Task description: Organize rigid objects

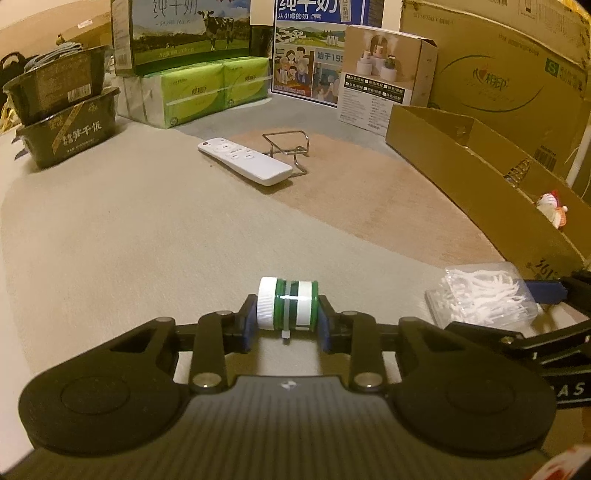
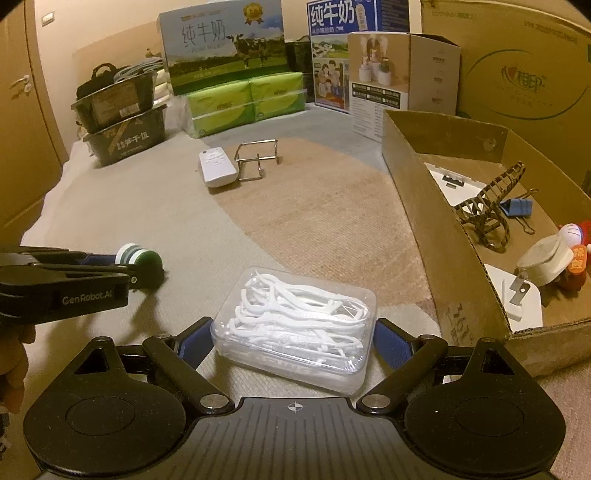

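Note:
My left gripper [image 1: 286, 319] is shut on a small green bottle [image 1: 291, 304] with a white cap, held sideways just above the cloth; the bottle also shows in the right wrist view [image 2: 142, 260]. My right gripper [image 2: 293, 343] is shut on a clear plastic box of white floss picks [image 2: 295, 325], also seen in the left wrist view [image 1: 480, 295]. A white remote [image 1: 245, 160] and a metal wire stand [image 1: 288, 147] lie farther back. An open cardboard box [image 2: 417, 206] stands to the right.
The cardboard box holds a plug adapter [image 2: 517, 291], a blue binder clip [image 2: 517, 208], a patterned stand [image 2: 491, 206] and a small figurine [image 2: 576, 251]. Stacked black tubs [image 1: 62, 110], tissue packs [image 1: 207, 88] and milk cartons [image 1: 184, 33] line the back.

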A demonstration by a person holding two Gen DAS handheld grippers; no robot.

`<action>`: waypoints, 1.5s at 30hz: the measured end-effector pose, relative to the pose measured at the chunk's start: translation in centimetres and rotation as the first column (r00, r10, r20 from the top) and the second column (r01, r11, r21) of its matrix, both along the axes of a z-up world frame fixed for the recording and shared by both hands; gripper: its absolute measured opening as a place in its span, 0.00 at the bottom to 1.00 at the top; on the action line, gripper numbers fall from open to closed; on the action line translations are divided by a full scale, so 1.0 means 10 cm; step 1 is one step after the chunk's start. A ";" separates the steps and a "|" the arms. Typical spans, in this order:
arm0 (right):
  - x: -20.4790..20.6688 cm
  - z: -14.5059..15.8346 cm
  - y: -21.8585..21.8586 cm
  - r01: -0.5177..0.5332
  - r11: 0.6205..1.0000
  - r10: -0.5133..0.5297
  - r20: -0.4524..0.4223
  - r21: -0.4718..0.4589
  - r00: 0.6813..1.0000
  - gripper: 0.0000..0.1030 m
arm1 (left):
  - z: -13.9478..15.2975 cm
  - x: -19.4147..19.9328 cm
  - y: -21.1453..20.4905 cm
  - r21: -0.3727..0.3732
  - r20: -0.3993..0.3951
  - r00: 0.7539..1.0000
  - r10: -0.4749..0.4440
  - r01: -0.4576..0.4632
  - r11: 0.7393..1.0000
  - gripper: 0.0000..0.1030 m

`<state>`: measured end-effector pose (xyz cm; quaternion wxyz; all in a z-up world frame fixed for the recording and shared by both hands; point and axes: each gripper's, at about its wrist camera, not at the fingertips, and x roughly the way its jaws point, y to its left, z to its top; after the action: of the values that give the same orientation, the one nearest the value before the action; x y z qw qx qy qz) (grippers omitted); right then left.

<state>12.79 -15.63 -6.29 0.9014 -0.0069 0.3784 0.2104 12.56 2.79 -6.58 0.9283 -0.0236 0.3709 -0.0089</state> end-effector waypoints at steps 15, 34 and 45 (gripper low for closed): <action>-0.29 0.28 -0.15 -0.002 1.000 0.002 0.011 0.023 1.000 0.88 | 0.21 -0.41 -0.22 -0.045 -0.009 1.000 -0.025 0.025 0.999 0.28; -0.76 0.57 -0.65 0.038 0.999 -0.040 0.061 0.026 0.997 0.88 | 0.58 -0.75 -0.62 -0.044 0.033 0.994 -0.104 0.105 0.993 0.28; -0.80 0.59 -0.99 0.102 0.994 -0.104 0.062 0.032 0.993 0.88 | 0.66 -0.68 -0.94 -0.065 0.024 0.988 -0.155 0.157 0.986 0.28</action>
<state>4.75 -25.57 -0.34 0.9226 0.0192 0.3464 0.1687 5.76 -6.59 0.00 0.9269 -0.0253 0.3625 -0.0942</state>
